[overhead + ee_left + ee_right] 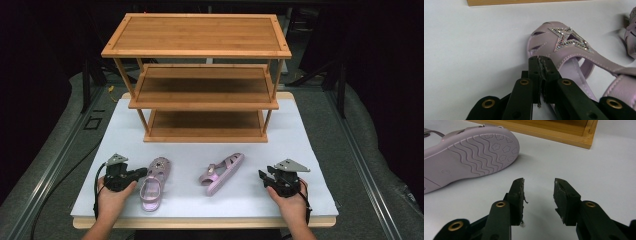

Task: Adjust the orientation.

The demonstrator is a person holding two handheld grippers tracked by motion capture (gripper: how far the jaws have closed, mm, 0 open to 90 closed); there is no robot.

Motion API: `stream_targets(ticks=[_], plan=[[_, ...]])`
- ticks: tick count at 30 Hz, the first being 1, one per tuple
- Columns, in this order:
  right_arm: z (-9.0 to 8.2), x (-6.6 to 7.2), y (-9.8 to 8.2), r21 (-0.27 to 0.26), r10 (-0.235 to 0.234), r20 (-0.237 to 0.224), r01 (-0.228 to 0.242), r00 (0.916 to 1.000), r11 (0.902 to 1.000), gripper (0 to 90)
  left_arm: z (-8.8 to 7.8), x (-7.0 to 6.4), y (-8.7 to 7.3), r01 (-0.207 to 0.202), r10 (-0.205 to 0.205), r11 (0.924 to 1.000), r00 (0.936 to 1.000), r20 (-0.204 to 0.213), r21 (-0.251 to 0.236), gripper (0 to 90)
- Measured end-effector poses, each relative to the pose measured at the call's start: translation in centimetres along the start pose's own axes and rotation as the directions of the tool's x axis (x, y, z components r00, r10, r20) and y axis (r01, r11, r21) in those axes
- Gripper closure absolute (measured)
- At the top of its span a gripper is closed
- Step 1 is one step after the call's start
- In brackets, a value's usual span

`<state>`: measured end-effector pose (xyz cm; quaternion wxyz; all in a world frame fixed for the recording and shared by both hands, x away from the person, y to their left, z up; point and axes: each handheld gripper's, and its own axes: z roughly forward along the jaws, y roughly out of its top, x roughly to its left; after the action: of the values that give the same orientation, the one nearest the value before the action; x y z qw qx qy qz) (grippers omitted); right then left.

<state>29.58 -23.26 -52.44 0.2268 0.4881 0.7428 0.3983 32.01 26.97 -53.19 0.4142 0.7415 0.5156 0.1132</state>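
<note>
My left gripper [540, 61] has its jaws pressed together on nothing, tips touching the near edge of the left sandal [564, 47]. My right gripper [537, 186] stands half open and empty, just beside the right sandal [471, 152], tipped sole-out. Beyond the sandals stands the wooden rack [200, 75] on the bench [300, 130].

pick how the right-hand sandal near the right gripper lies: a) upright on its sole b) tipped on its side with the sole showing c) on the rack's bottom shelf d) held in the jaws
b: the right sandal lies on the white table, its wavy tread facing the open right gripper.
</note>
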Motion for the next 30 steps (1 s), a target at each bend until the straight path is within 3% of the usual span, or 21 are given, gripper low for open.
stream_targets(ticks=[6,14,18,21,26,30], plan=[[-0.2,-0.1,0.0,-0.008,0.003,-0.002,-0.003,1.0000,1.0000,59.6,-1.6,0.2,-0.3,0.016,-0.016,0.9997,0.9998,-0.011,0.016,72.1],[-0.4,-0.3,0.0,-0.022,0.023,0.000,-0.023,0.9997,0.9995,58.5,-4.9,-2.2,-0.1,-0.006,0.006,0.9997,0.9999,-0.009,-0.024,57.0],[-0.5,-0.3,0.0,-0.028,0.029,0.007,-0.029,0.9996,0.9992,58.4,-5.8,-3.1,-0.2,-0.019,0.019,0.9993,0.9998,-0.004,-0.032,54.4],[-0.6,-0.3,0.0,-0.030,0.034,0.006,-0.034,0.9994,0.9990,58.4,-5.8,-3.4,-0.5,-0.028,0.028,0.9995,0.9996,0.005,-0.010,54.1],[-0.5,-0.3,0.0,-0.028,0.034,0.004,-0.034,0.9994,0.9990,58.3,-4.6,-3.3,-1.4,-0.026,0.026,0.9973,0.9997,0.002,0.068,55.8],[-0.5,-0.3,0.0,-0.028,0.037,0.003,-0.037,0.9993,0.9989,58.2,-3.7,-3.4,-1.6,-0.043,0.042,0.9937,0.9991,0.004,0.103,69.1]])
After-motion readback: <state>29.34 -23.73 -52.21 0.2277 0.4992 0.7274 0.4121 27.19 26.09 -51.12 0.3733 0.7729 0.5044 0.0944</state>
